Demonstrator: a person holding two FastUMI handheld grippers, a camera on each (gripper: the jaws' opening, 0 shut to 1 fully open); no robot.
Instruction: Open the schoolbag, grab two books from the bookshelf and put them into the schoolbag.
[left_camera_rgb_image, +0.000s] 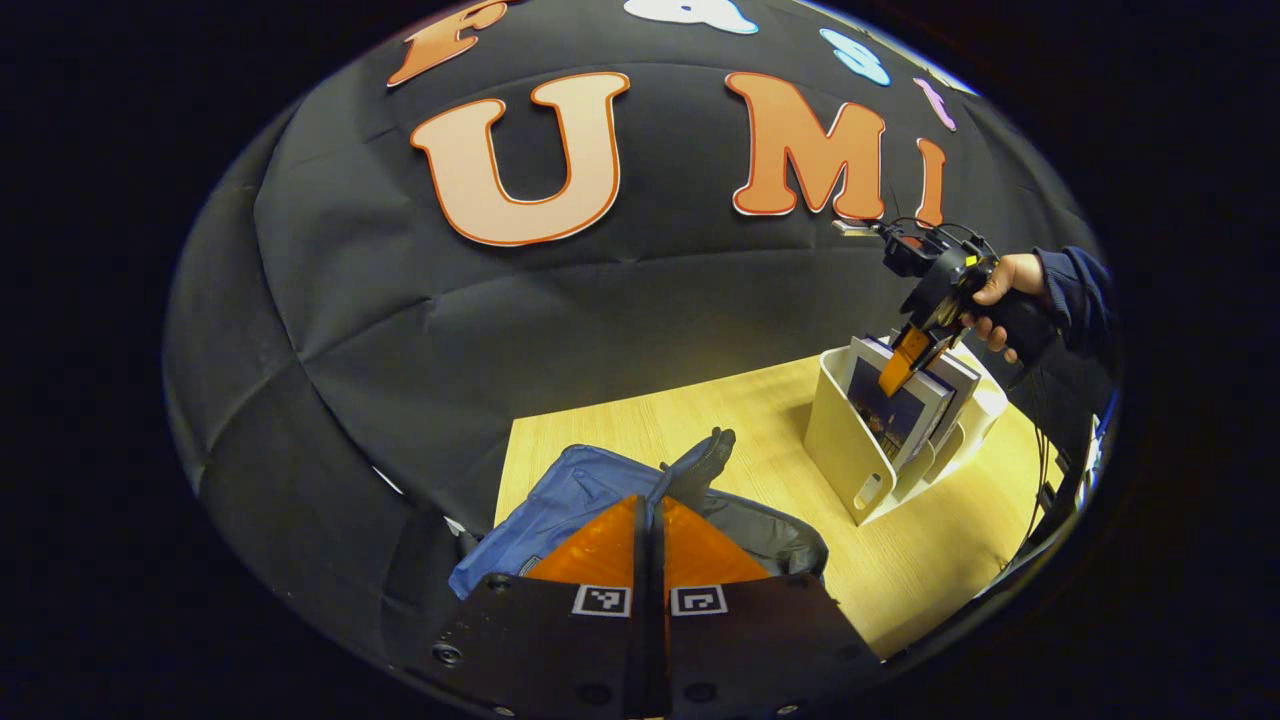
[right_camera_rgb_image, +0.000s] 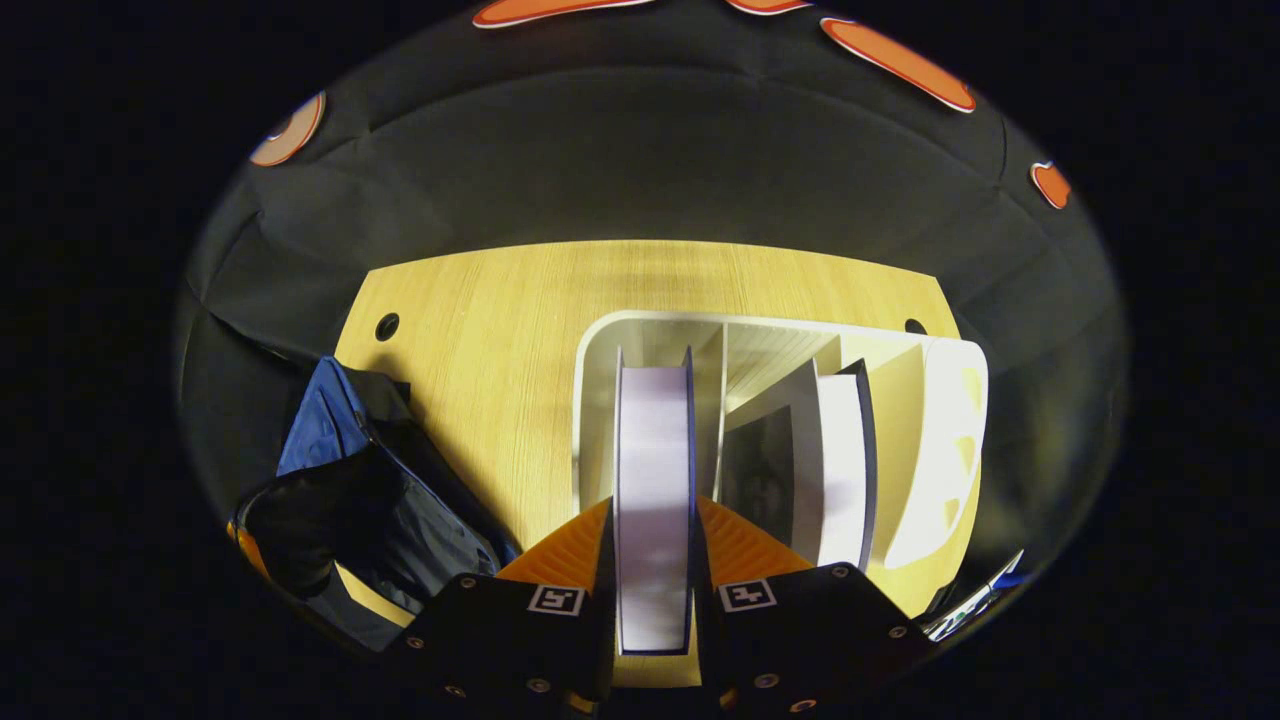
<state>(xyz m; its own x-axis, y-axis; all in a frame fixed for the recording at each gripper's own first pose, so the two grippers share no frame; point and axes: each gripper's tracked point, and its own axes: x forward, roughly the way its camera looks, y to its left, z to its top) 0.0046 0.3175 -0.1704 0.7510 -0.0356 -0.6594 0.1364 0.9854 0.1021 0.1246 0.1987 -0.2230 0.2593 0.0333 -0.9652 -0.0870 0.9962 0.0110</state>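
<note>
The right gripper (right_camera_rgb_image: 652, 545) has its fingers clamped on a book (right_camera_rgb_image: 653, 470) standing in the bookshelf (right_camera_rgb_image: 945, 440). Next it must lift straight up. The left gripper (left_camera_rgb_image: 650, 540), fingers pressed together (empty), hovers over the schoolbag (left_camera_rgb_image: 570, 495).

Matt wood-grain table (right_camera_rgb_image: 500, 320), cloth schoolbag (left_camera_rgb_image: 560, 500)
</note>
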